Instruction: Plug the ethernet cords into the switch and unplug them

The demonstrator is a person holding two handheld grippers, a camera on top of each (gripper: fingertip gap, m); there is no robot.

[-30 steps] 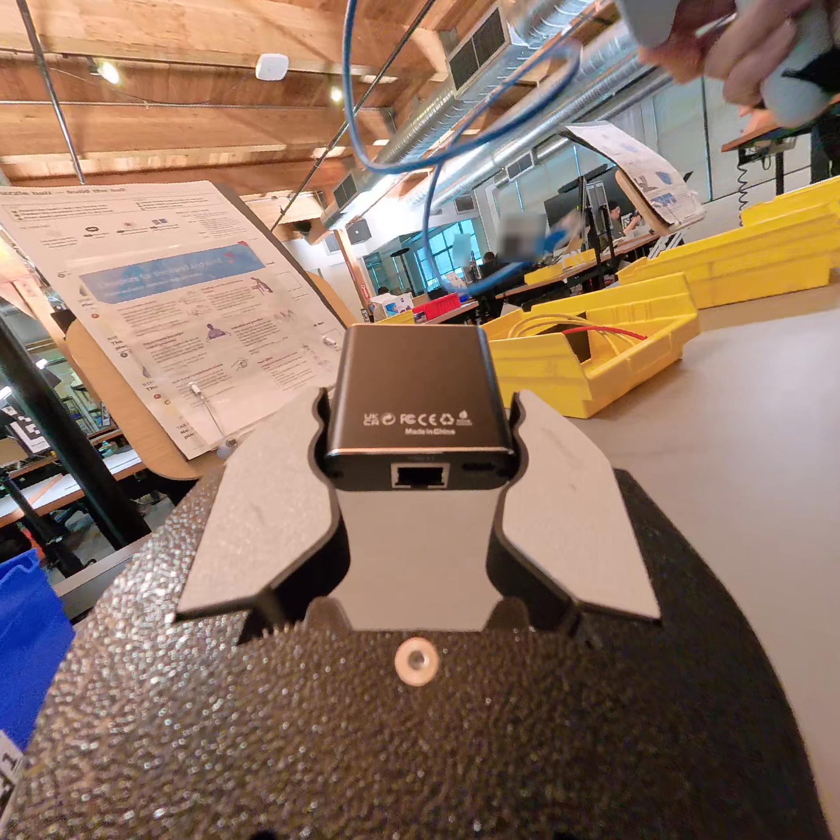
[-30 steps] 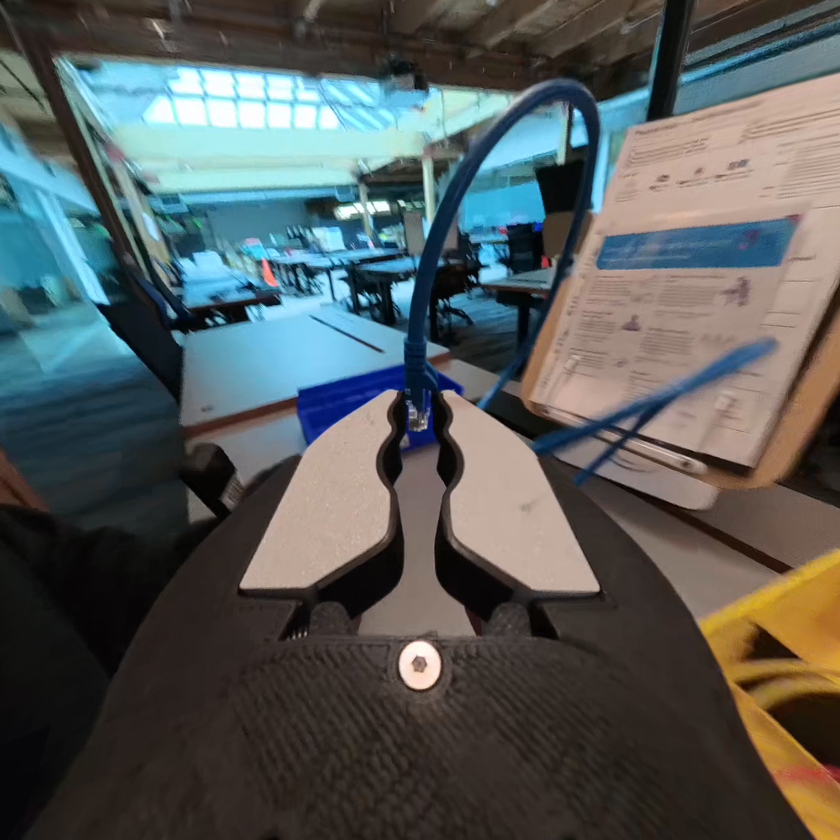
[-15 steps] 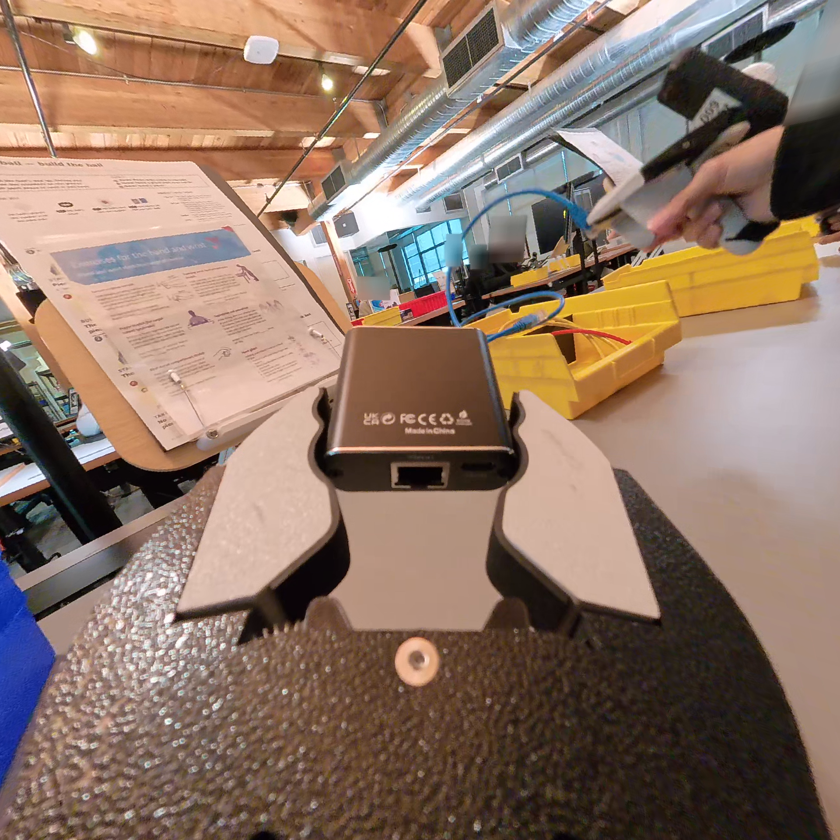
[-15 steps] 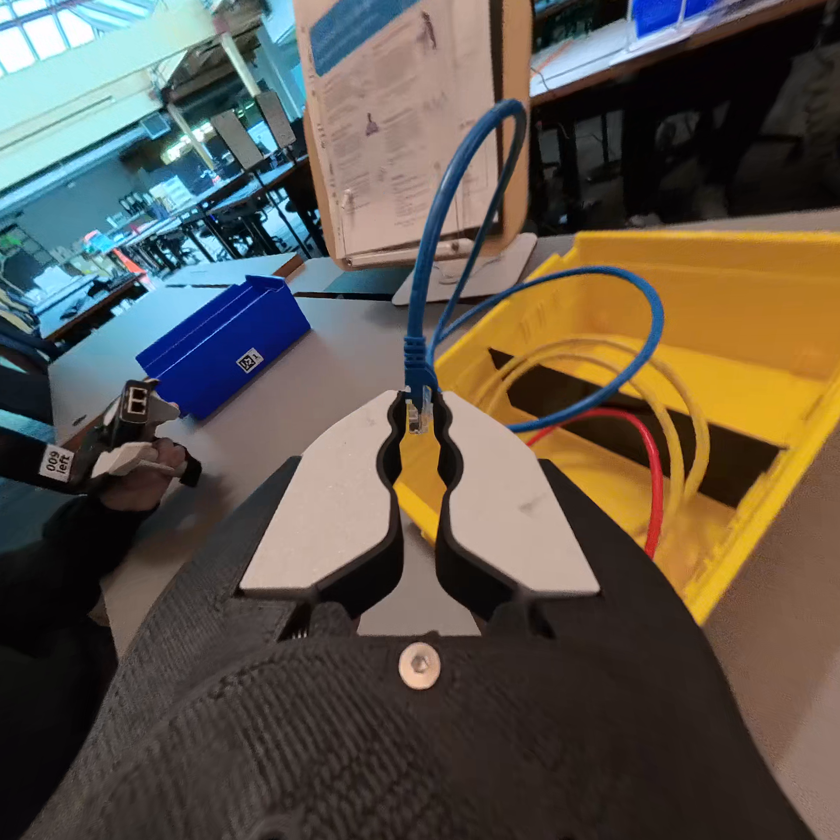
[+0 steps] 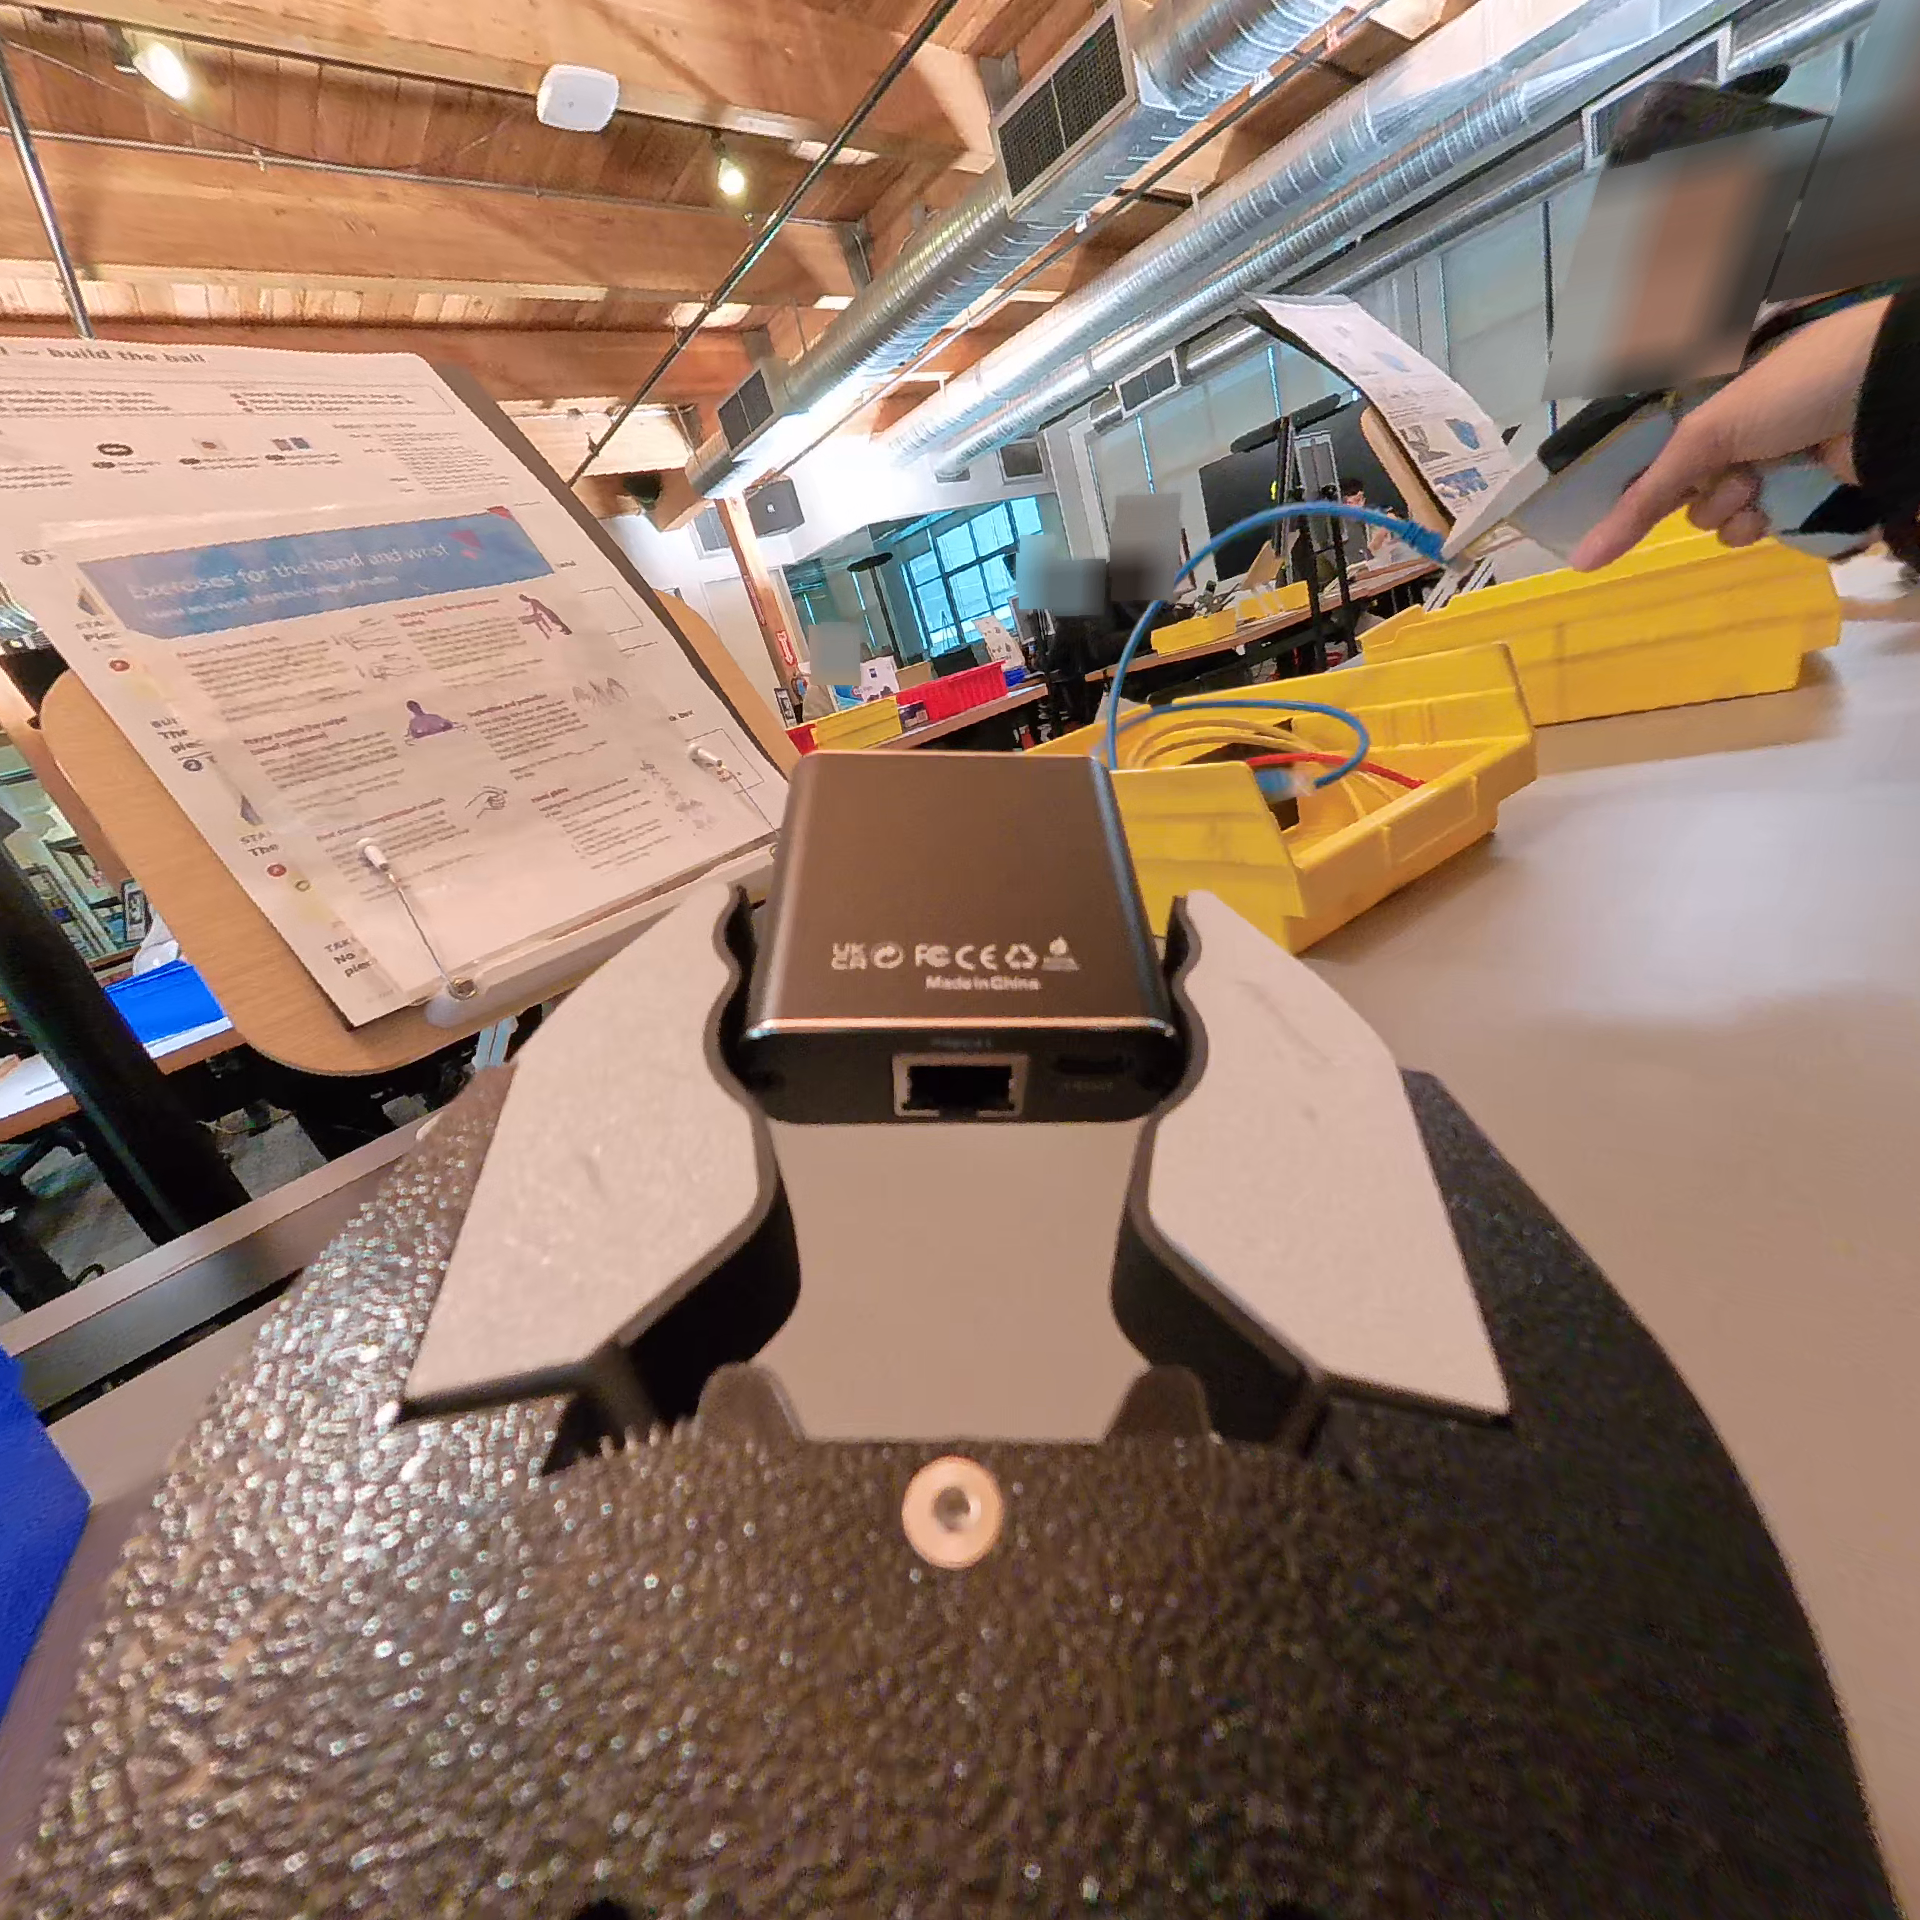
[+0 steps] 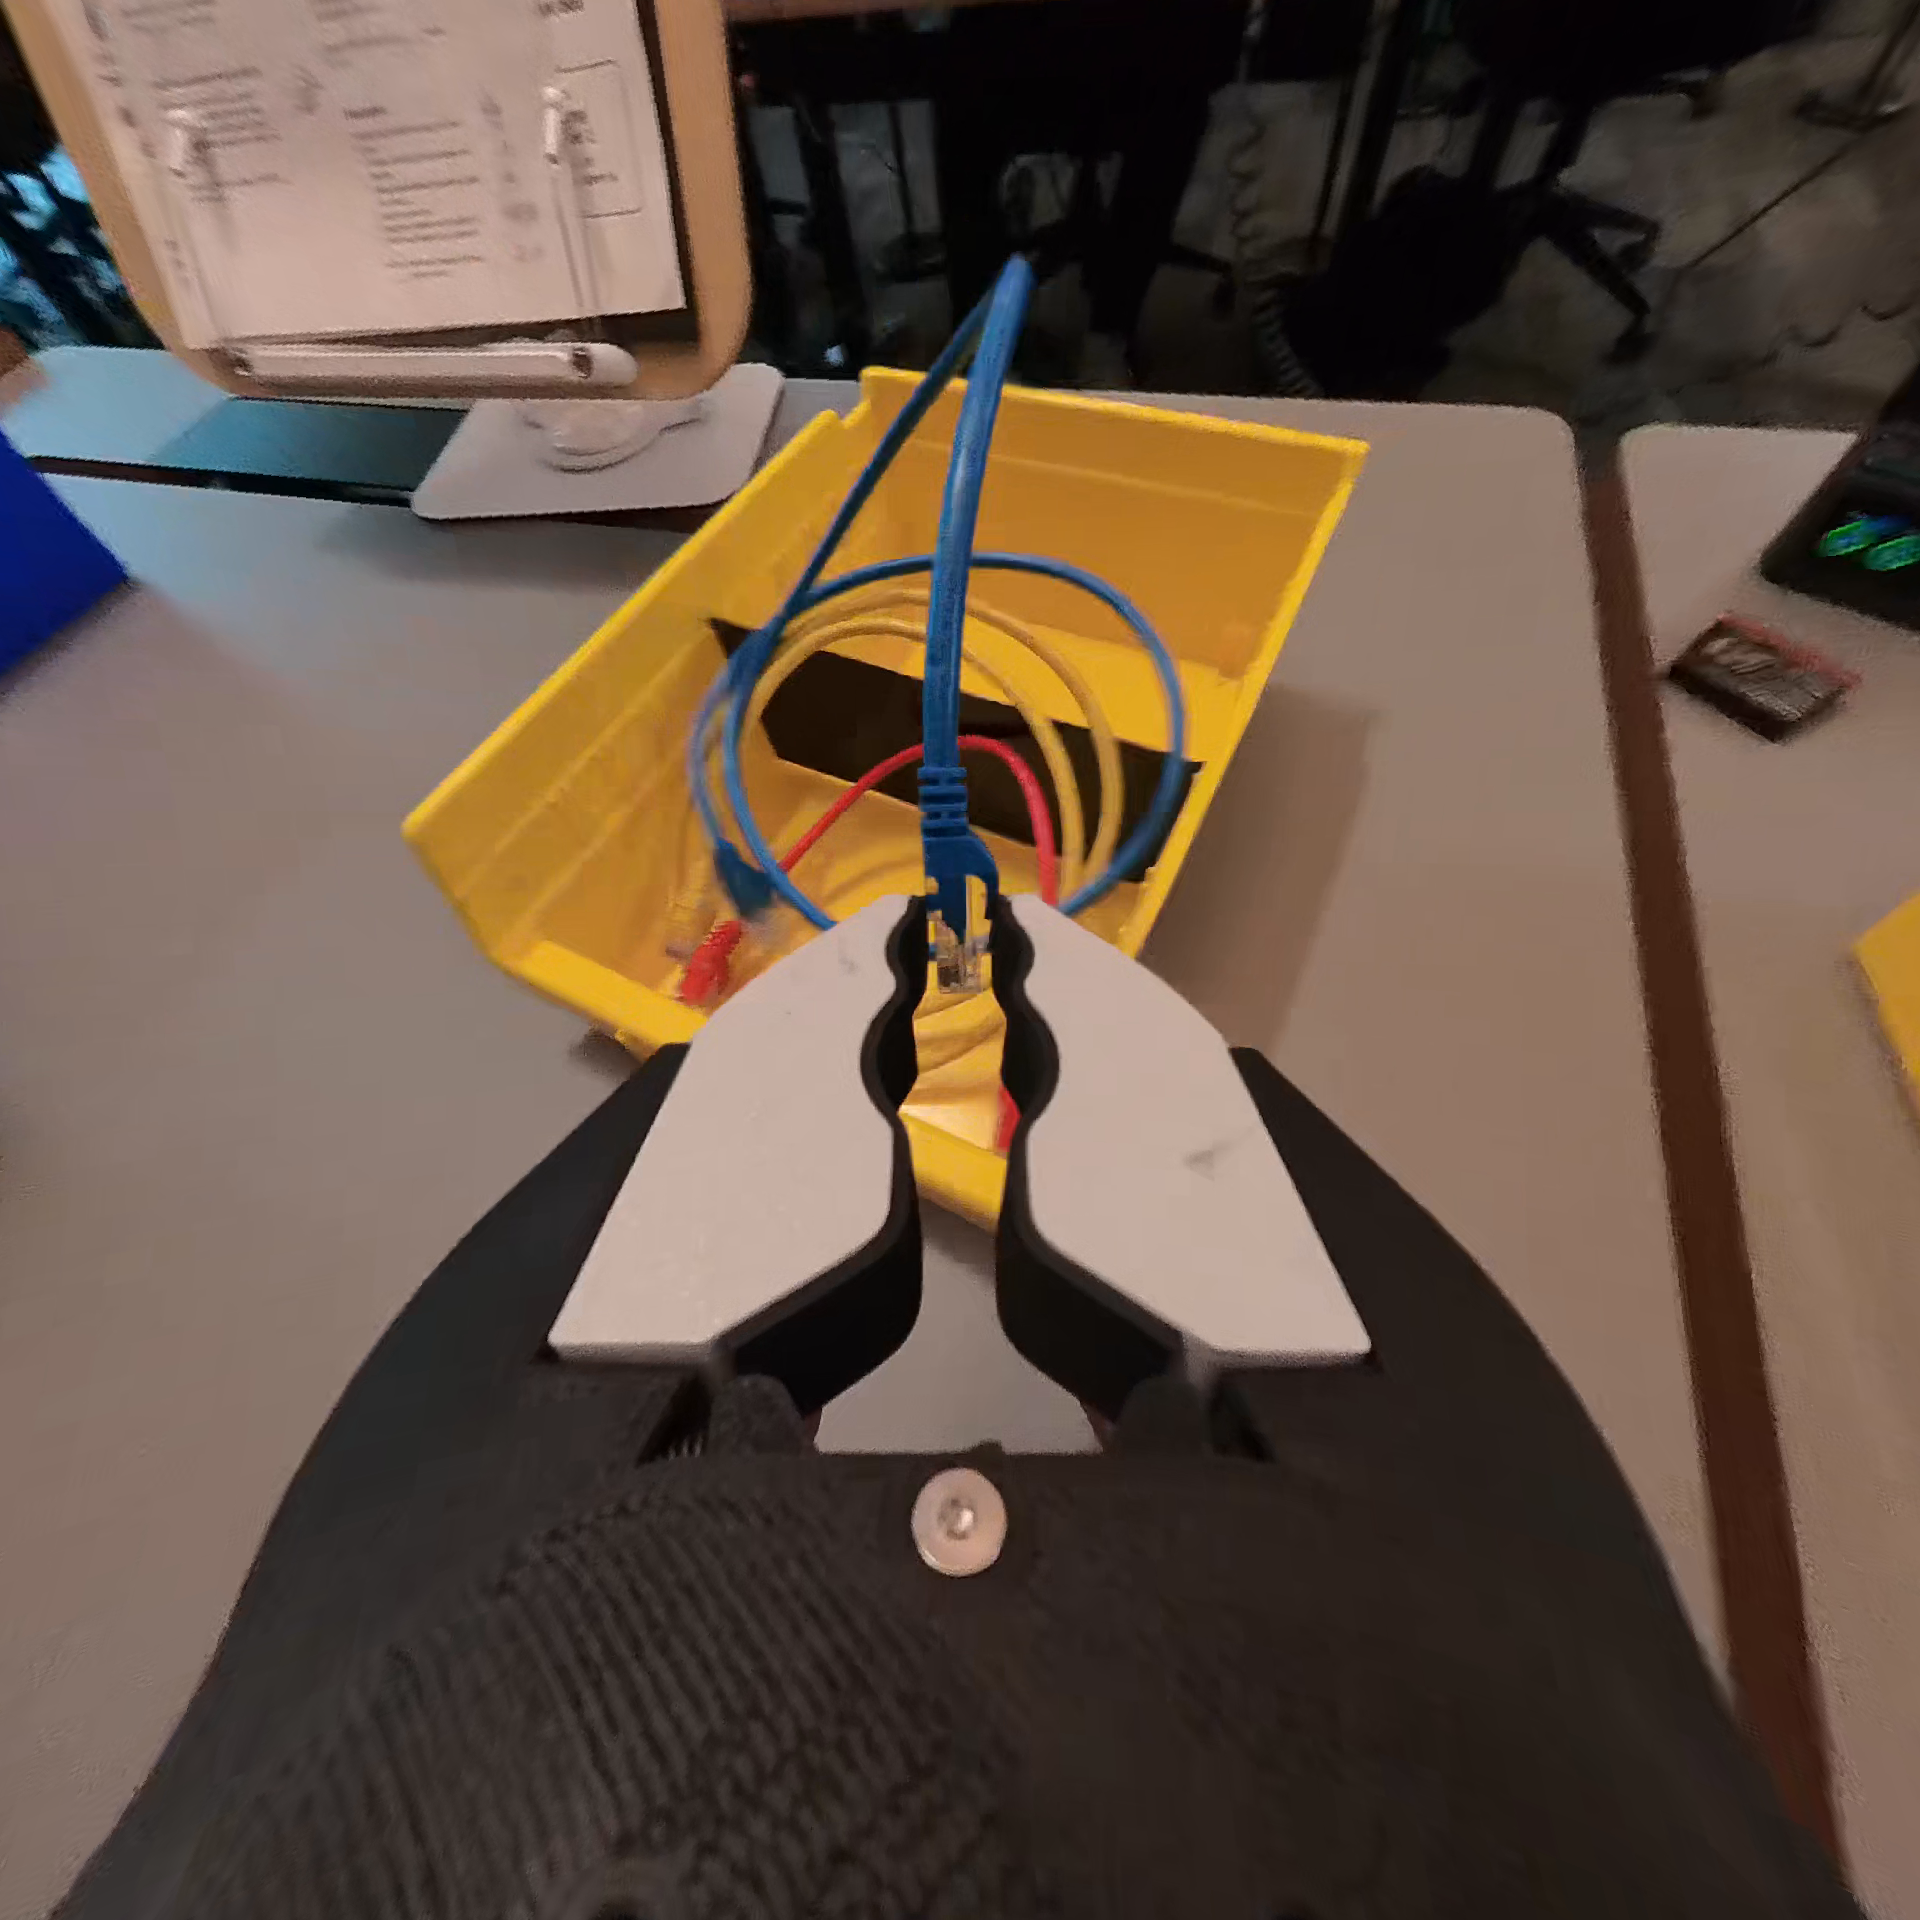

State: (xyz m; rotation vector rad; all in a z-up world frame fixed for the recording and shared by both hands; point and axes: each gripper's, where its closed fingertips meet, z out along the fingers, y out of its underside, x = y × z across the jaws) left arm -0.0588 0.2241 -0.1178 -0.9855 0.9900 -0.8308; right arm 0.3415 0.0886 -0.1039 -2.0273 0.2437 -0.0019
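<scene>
while my left gripper (image 5: 961,966) clamps the black switch (image 5: 956,904) by its two long sides, the box sits level between the fingers, its near end with the open ethernet port facing back toward my camera. it hangs above the grey table (image 5: 1662,987), beside a tilted board of printed sheets (image 5: 343,675).

my right gripper (image 6: 956,935) is nearly closed, pinching the clear plug of the blue ethernet cord (image 6: 961,582) right at the fingertips, plug tip pointing back between the fingers. from there the cord rises away from me, arches over, and its loop drops into the yellow bin (image 6: 1226,499) on the table just below the tips. yellow and red cords (image 6: 852,800) lie coiled in the same bin.

in the left wrist view the right gripper (image 5: 1475,535) shows far off to the right above the bin (image 5: 1382,831), well apart from the switch, with the blue cord (image 5: 1164,623) curving down from it.
</scene>
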